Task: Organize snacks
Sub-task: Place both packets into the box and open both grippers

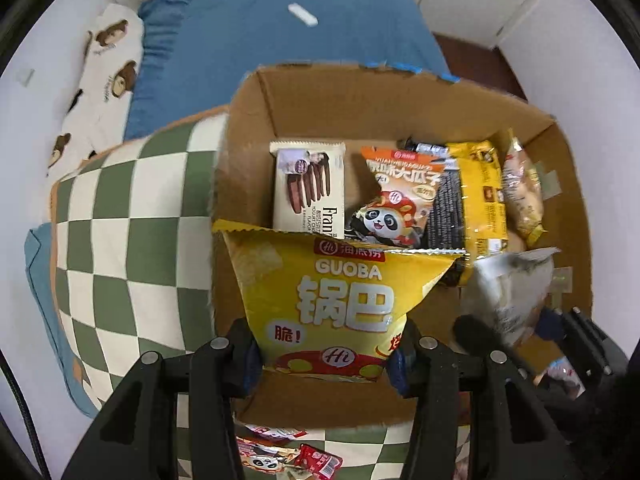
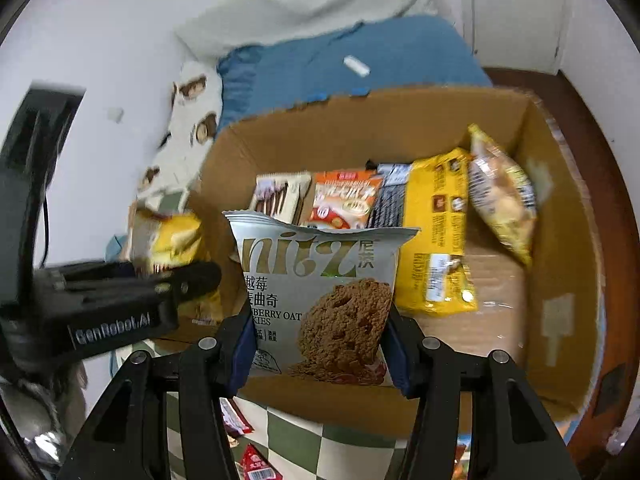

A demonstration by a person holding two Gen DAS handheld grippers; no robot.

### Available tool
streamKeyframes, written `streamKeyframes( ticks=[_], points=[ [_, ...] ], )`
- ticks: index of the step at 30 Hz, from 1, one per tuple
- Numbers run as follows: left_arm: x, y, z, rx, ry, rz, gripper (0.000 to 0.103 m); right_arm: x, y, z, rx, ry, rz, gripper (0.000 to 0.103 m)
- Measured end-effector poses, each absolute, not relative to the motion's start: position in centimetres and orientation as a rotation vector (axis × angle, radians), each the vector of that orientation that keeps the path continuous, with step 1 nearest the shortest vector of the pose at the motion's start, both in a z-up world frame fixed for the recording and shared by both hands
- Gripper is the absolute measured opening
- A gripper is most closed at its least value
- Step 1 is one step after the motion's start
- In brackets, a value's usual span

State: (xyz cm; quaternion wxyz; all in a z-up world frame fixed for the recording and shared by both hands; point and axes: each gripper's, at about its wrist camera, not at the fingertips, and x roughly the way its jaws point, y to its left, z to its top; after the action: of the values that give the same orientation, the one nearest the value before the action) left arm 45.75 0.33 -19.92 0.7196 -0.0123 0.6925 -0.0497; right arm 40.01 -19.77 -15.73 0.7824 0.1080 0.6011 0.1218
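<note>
My left gripper is shut on a yellow Guoba snack bag and holds it over the near side of the open cardboard box. My right gripper is shut on a silver oat cookie bag over the same box. The cookie bag also shows at the right in the left wrist view. Inside the box stand a white wafer pack, an orange panda seed bag, a yellow pack and a clear biscuit bag. The left gripper's body shows at the left in the right wrist view.
The box sits on a green-and-white checked cloth. Small red snack packets lie on the cloth in front of the box. A blue blanket and a bear-print pillow lie behind. White walls surround.
</note>
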Motion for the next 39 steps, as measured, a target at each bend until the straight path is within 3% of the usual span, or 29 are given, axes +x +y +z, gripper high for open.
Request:
streamKeyframes(
  ticks=[13,14,16,20,24,39],
  points=[
    [46.8,1.2,-25.0,-0.085,1.688,-0.094,0.049,42.2,-18.1,-21.8,0.257,1.492,0.308,0.059],
    [46.8,1.3,-25.1,-0.09,1.683,-0.095,0.051,42.3,-18.1,-22.1,0.263,1.504,0.304,0.066],
    [46.7,1.4,-25.0,-0.087,1.674,-0.098,0.074,42.3,-18.2,-22.5,0.276,1.515,0.307,0.081],
    [46.5,1.4,-24.7,-0.079,1.658,-0.102,0.076,42.2,-18.4,-22.4,0.263,1.519,0.293,0.093],
    [46.0,1.3,-24.0,-0.079,1.643,-0.107,0.081,41.8,-18.9,-21.6,0.241,1.513,0.274,0.095],
    [42.0,0.5,-19.3,-0.09,1.477,-0.069,0.081,39.7,-23.7,-18.3,0.139,1.428,0.124,0.097]
  ],
)
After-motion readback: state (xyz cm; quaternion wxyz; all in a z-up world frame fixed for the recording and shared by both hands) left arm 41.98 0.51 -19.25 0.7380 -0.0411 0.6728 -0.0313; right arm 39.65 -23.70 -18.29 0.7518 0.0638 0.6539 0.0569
